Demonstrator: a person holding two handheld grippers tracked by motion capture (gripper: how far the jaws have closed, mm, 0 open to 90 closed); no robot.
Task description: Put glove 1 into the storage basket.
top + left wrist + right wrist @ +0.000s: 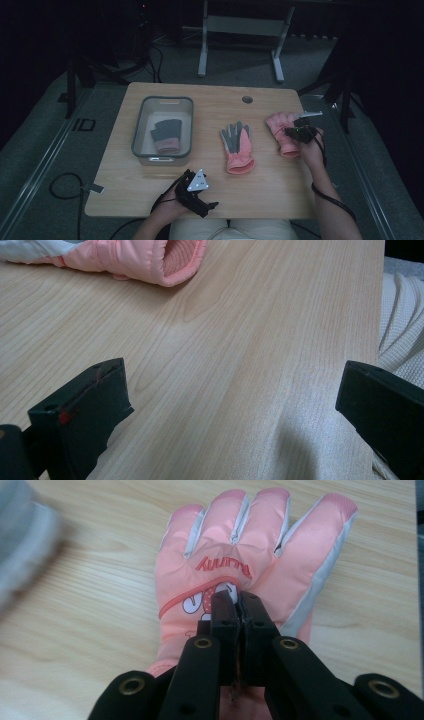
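Pinching the back of the right glove (235, 565), the right gripper (242, 600) has its jaws closed together with a fold of pink fabric caught between the tips, just below the red lettering and over the cartoon print. No earlier look, so only the closed state counts. That glove lies flat, back up, fingers pointing away from the gripper, cuff under the jaw arms. From above, the right gripper (301, 131) sits on top of the glove (280, 127) near the bench's right edge, the person's right hand (312, 150) behind it, cable trailing down the forearm. Left gripper (197, 192): jaws wide apart, nothing between them, only bare bench (240, 365) wood under and ahead. It sits at the near bench edge, left of centre, grey plate on top, held by the left hand (167, 210). Its view catches the cuff end of the middle glove (150, 260) at the top left, well ahead of the jaws, no contact. From above, the middle glove (237, 147) lies palm up, grey palm, pink cuff toward the person, between the bin and the right glove, apart from both. Grey bin (140, 120) sits on the bench's left half; inside it lies a third glove (166, 135), grey with pink cuff, flat on the bottom. Round hole (247, 99) in the bench top near the far edge. Dark floor (60, 150) around, cable loop (62, 187) at lower left, and a desk frame (240, 40) beyond the bench.
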